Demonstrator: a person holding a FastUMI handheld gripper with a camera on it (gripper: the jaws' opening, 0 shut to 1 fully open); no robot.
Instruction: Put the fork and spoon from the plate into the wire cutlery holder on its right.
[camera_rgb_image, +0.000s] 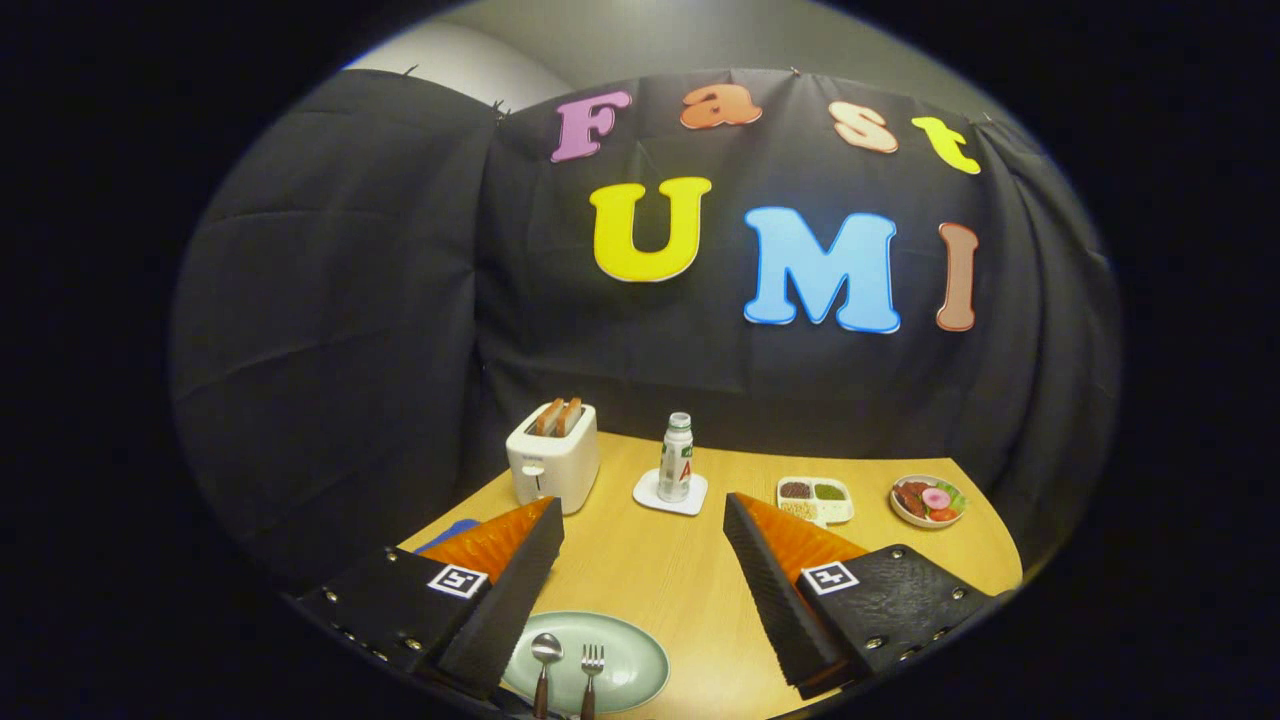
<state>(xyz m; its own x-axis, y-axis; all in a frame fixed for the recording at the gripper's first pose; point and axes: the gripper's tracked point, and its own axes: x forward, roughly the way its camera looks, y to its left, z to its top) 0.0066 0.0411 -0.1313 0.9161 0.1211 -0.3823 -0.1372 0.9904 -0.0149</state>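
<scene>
Tongs (640, 560) are spread wide apart with nothing between the fingers, hovering above the light wooden table (650, 580), so this looks like the very start, the approach before the first pickup. The pale green round plate (630, 670) sits low between the two fingers, tucked closer to the left one, and on it lie the silver metal spoon (545, 655) and the silver metal fork (592, 662) side by side, heads pointing away, spoon nearer the left finger. Neither has been touched yet by the look of it. Beyond the fingertips there's a white toaster with two slices of toast (553, 462), a small white bottle on a white square coaster (676, 460), a white divided tray of seeds (815, 499) and a small bowl of food (928, 500). Can't spot the wire cutlery holder from here, so finding it is part of the job. Next move, I'd guess: tip down toward the plate, line up over one utensil, then pinch it across the handle.
</scene>
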